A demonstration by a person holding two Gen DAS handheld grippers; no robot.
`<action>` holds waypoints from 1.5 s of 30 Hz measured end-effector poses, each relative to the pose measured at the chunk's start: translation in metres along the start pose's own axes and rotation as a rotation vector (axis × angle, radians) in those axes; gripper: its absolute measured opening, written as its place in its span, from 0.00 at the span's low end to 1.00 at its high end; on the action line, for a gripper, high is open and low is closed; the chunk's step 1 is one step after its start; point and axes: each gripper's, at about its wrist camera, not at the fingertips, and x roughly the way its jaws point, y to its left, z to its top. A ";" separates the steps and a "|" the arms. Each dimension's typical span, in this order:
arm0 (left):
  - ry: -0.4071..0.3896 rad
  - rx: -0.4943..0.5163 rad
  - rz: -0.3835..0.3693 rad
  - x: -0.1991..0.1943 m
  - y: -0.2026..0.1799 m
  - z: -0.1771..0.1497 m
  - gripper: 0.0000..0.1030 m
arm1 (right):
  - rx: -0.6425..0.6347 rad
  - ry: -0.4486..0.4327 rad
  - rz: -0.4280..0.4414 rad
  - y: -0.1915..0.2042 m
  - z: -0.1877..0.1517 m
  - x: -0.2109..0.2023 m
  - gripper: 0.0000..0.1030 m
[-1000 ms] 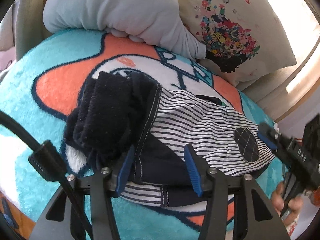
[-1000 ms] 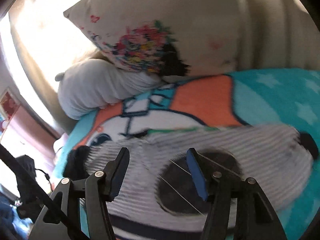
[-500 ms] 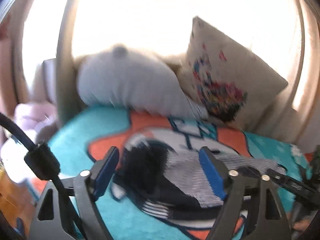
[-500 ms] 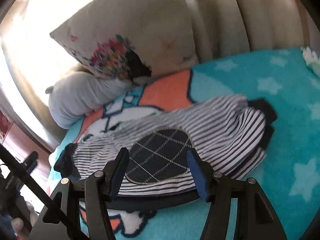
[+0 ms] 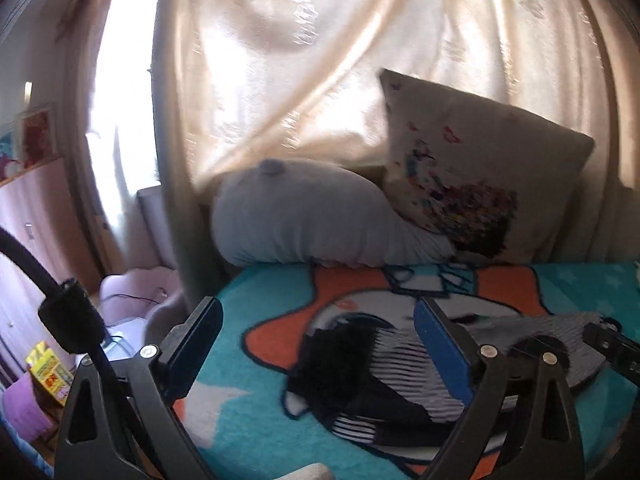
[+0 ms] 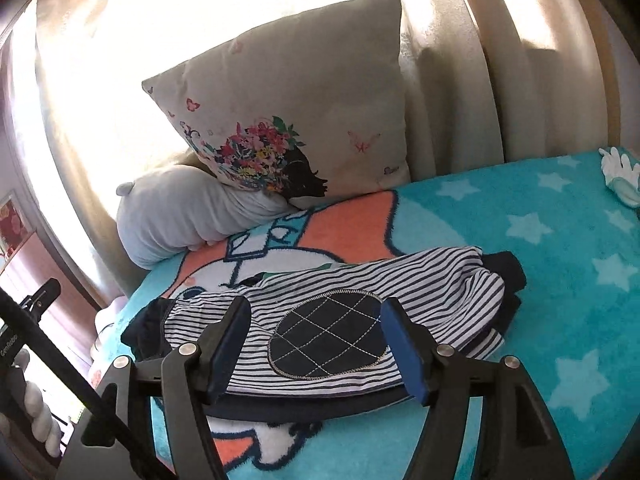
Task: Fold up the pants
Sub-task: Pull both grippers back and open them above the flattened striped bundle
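The striped navy-and-white pants lie folded in a compact stack on the turquoise cartoon blanket, with a dark quilted knee patch on top. The pants also show in the left wrist view. My right gripper is open and empty, its jaws wide apart just above the near edge of the stack. My left gripper is open and empty, raised above and back from the left end of the pants. The right gripper's tip shows at the right edge of the left wrist view.
A grey pillow and a floral cushion rest against the cream curtain behind the bed. A white glove lies at the far right of the blanket. A pink chair and shelf items stand left of the bed.
Both grippers have pulled up and back from the folded pants. The left jaws opened wider and its view tilted up toward the curtain. The pants stay put.
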 end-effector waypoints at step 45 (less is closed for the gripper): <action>0.373 0.086 -0.277 0.076 -0.081 -0.025 0.93 | -0.011 0.062 -0.250 -0.031 -0.007 -0.015 0.78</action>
